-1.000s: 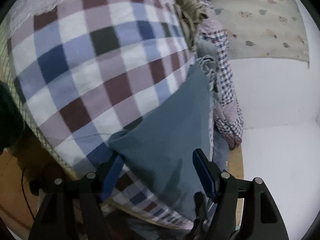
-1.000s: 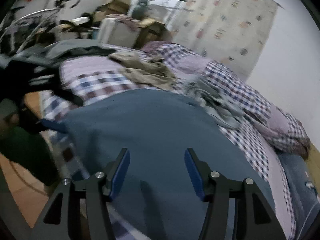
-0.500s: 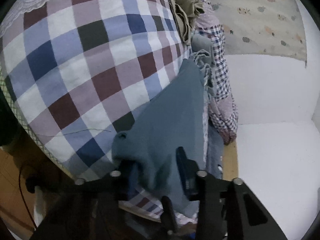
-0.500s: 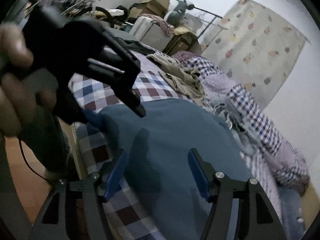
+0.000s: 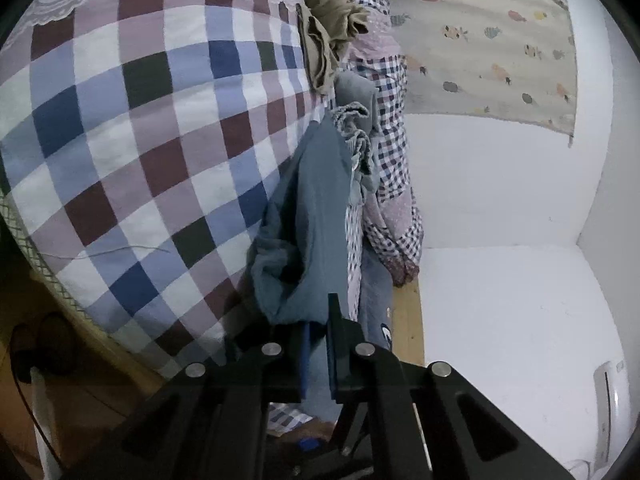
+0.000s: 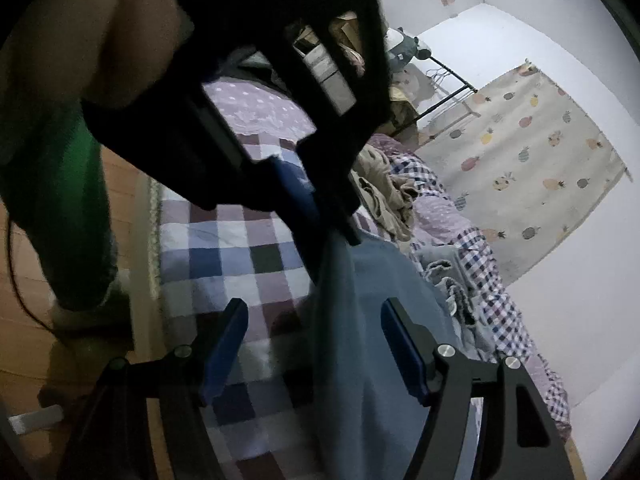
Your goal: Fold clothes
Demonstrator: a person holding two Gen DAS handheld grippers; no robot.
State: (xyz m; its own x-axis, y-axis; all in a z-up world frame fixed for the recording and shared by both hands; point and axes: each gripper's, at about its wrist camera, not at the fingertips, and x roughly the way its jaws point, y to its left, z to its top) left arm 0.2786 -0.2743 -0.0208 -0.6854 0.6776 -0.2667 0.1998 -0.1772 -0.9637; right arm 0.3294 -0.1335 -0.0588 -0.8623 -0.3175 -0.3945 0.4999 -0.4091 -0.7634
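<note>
Left gripper [image 5: 316, 344] clamped on a corner of the blue-grey garment [image 5: 316, 208] — jaws just closed, cloth pinched between them. Garment spread over the checked bedcover [image 5: 132, 152]. Right gripper [image 6: 314, 350] wide apart above the same cloth — not pressing it.
</note>
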